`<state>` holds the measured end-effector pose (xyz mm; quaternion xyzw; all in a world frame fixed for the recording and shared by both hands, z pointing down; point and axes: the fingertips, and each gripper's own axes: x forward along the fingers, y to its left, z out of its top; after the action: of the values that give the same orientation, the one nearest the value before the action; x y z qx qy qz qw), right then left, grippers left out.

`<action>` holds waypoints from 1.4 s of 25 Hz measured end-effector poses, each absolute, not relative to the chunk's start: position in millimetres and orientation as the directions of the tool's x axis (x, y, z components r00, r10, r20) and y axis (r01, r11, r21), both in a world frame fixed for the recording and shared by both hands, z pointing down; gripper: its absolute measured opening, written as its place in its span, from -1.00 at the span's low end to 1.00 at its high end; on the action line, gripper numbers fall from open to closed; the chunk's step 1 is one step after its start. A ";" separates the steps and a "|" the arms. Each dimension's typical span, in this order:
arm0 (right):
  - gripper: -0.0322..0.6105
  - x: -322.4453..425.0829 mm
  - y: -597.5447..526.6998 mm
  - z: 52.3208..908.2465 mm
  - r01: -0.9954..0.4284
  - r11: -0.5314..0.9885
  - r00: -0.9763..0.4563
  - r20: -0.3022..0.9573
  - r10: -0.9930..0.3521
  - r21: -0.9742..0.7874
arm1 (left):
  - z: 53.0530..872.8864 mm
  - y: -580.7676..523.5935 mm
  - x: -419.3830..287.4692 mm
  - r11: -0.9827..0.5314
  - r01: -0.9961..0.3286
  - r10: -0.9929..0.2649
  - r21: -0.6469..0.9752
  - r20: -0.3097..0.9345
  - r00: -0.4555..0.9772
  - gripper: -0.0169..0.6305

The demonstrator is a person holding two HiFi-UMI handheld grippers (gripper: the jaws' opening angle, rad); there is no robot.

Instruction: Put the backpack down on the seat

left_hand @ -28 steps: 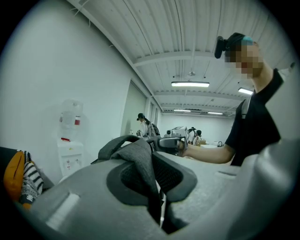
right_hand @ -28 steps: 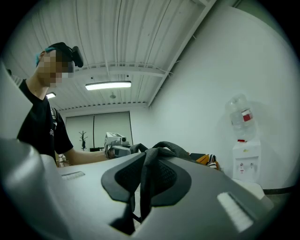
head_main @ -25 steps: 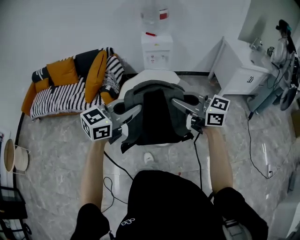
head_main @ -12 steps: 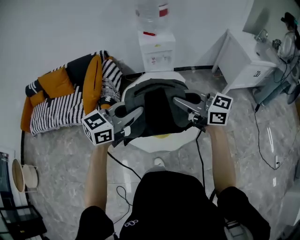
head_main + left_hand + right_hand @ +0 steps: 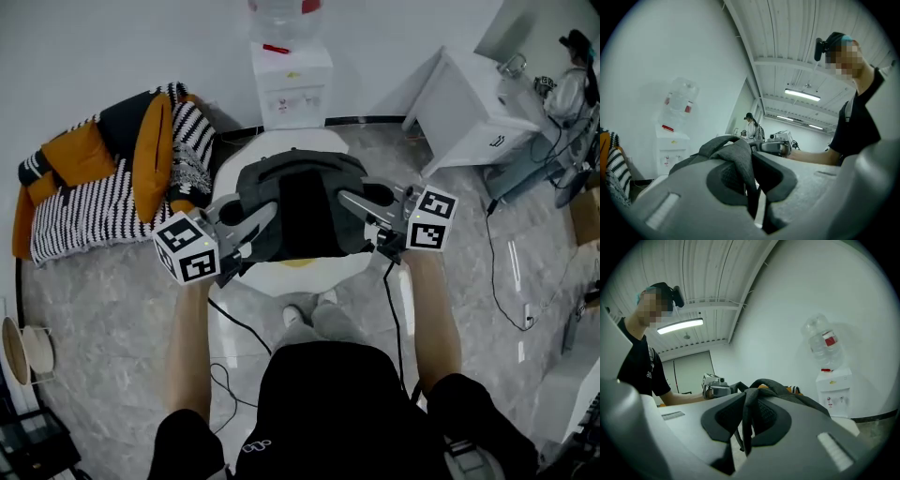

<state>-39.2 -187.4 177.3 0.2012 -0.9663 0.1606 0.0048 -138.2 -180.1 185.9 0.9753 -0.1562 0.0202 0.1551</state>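
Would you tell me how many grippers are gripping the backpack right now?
2. The left gripper is shut on the left strap of the backpack; the right gripper is shut on the right strap.

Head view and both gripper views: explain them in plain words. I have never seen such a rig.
No robot here: a person holds a hand-held gripper in each hand. The head view looks down from a camera on the person's head and shows the left hand-held gripper and the right hand-held gripper. The other two pictures come from cameras riding on each, looking along its jaws. Each is shut on a strap of the dark backpack, held over a white round seat; whether it rests there I cannot tell. Nearby: a water dispenser and a striped couch.
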 end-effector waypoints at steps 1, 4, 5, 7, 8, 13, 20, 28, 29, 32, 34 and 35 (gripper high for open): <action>-0.78 -37.6 -188.0 179.0 -0.387 0.868 -0.921 0.081 -0.382 -0.310 | 188.7 -179.6 -136.7 -0.900 -0.311 -0.300 0.306 0.085 0.950 -0.86; -0.78 -36.0 -193.7 182.6 -0.368 0.872 -0.929 0.087 -0.360 -0.323 | 192.5 -184.3 -135.0 -0.887 -0.319 -0.307 0.333 0.092 0.947 -0.86; -0.78 -33.8 -196.4 184.5 -0.363 0.872 -0.931 0.090 -0.354 -0.329 | 193.7 -187.1 -132.6 -0.885 -0.322 -0.309 0.337 0.095 0.946 -0.86; -0.78 -28.0 -199.6 191.2 -0.352 0.872 -0.936 0.101 -0.338 -0.339 | 199.8 -190.5 -126.8 -0.882 -0.324 -0.312 0.342 0.091 0.946 -0.86; -0.78 -25.7 -200.3 195.3 -0.346 0.874 -0.938 0.104 -0.330 -0.342 | 203.6 -191.1 -124.5 -0.880 -0.326 -0.315 0.346 0.089 0.945 -0.86; -0.78 -15.0 -205.4 209.0 -0.296 0.872 -0.955 0.102 -0.279 -0.390 | 213.2 -194.1 -114.1 -0.840 -0.363 -0.358 0.402 0.090 0.929 -0.86; -0.78 1.5 -212.7 213.3 -0.239 0.882 -0.971 0.095 -0.219 -0.407 | 218.4 -195.3 -99.2 -0.803 -0.414 -0.406 0.429 0.115 0.907 -0.86; -0.78 5.7 -218.4 222.3 -0.243 0.865 -0.970 0.085 -0.229 -0.440 | 226.1 -201.1 -94.4 -0.790 -0.421 -0.394 0.446 0.157 0.906 -0.86; -0.78 6.6 -217.7 224.8 -0.242 0.861 -0.970 0.082 -0.230 -0.448 | 228.6 -200.3 -93.7 -0.790 -0.421 -0.387 0.446 0.170 0.906 -0.86; -0.78 6.7 -217.4 235.1 -0.242 0.852 -0.970 0.093 -0.225 -0.463 | 238.1 -201.5 -93.9 -0.771 -0.431 -0.382 0.468 0.200 0.902 -0.86; -0.78 4.7 -214.7 246.4 -0.246 0.843 -0.969 0.103 -0.224 -0.479 | 248.7 -199.7 -96.4 -0.753 -0.430 -0.380 0.498 0.205 0.902 -0.86; -0.78 3.4 -213.4 252.8 -0.248 0.836 -0.968 0.105 -0.226 -0.489 | 255.0 -199.1 -98.0 -0.745 -0.429 -0.377 0.512 0.208 0.903 -0.86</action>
<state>3.4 -213.4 252.8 0.1237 -0.9579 0.2581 0.0216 -98.0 -199.1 255.0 0.9328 -0.2160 0.0456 0.2848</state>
